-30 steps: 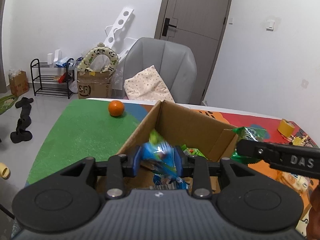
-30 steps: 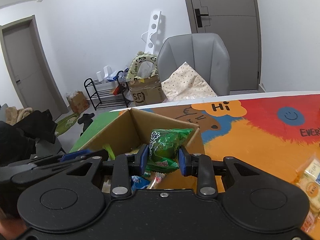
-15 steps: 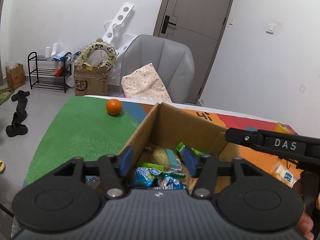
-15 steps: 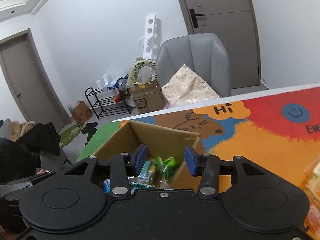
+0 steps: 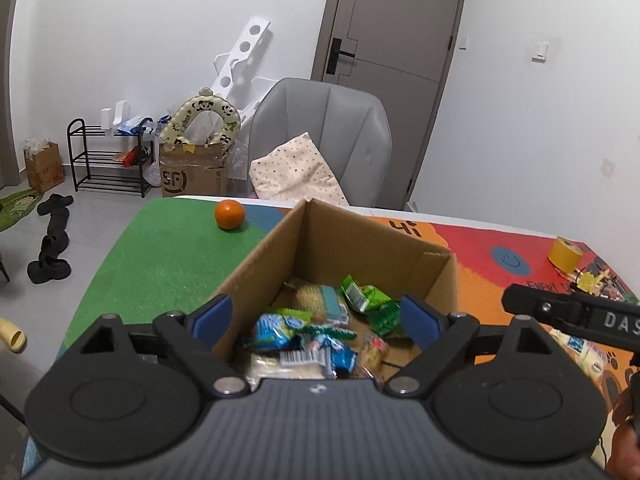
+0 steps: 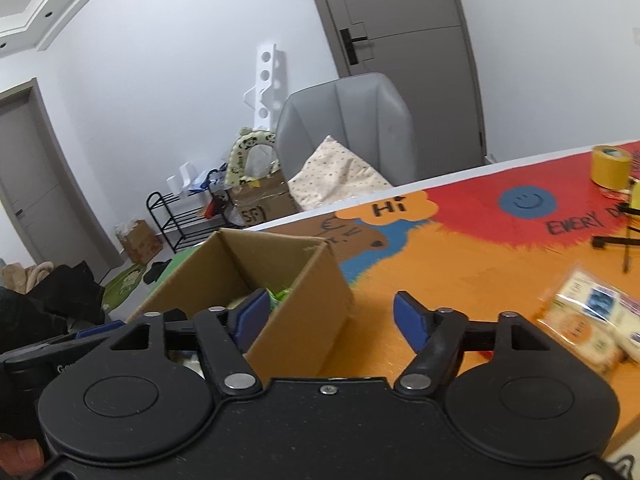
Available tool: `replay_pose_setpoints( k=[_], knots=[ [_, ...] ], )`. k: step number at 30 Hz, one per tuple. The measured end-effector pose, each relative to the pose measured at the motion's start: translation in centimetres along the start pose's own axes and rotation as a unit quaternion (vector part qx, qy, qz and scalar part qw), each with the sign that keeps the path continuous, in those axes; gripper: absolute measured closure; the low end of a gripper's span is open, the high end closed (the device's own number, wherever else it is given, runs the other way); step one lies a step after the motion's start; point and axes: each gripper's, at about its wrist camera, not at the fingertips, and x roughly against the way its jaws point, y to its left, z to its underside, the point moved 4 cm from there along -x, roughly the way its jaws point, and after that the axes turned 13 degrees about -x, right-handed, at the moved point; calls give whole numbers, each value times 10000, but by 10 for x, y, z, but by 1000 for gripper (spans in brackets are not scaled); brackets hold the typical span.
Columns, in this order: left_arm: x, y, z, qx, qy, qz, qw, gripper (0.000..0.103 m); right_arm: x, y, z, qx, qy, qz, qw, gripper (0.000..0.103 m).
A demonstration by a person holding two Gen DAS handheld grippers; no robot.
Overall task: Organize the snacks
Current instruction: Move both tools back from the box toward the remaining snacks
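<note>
Brown corrugated cardboard, an open-topped box [image 5: 360, 248], sits straight ahead of and below the left gripper [image 5: 316, 320], with one box wall crossing just under its left finger. Heaped inside: crinkled foil and plastic snack packets [image 5: 320, 332], blue, green and clear, soft-sided and irregular, none in the grip. Left fingers [image 5: 212, 316] spread wide, having just been opening, nothing between the blue pads but the view down onto the pile.

Same for the right gripper [image 6: 326, 316]: fingers just opened, now well apart and empty, one pad over the box's near corner, the other out over the orange-printed counter [image 6: 460, 272]. Box [image 6: 296, 280] ahead and to the left of these fingers, seen corner-on.

Off to the right of the right fingers, near but apart: flat clear-wrapped packets [image 6: 588, 320], pale crackers or biscuits inside, lying loose on the counter and blurred. Probably the next pick, and clearly nearer the right hand than the left. Long axis looks to run from near-left to far-right, though the blur leaves that uncertain. Thin, slippery film, so likely best pinched across the narrow side.

Further off: a round orange fruit [image 5: 229, 215] on the green part beyond the left fingers, and a yellow tape roll [image 6: 611, 166] at far right.
</note>
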Motion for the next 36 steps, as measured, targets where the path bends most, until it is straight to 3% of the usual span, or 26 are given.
replay_pose_setpoints(
  k=[8, 18, 36],
  knots=[
    [15, -24, 2, -175, -60, 42, 9998, 6, 27, -24, 0, -109, -172, 71, 9998, 9],
    [24, -43, 7, -278, -7, 162, 9995, 5, 50, -53, 1, -276, -290, 206, 9990, 0],
    [24, -90, 6, -422, -68, 584, 9974, 5, 81, -109, -3, -528, -471, 734, 9948, 0]
  ],
)
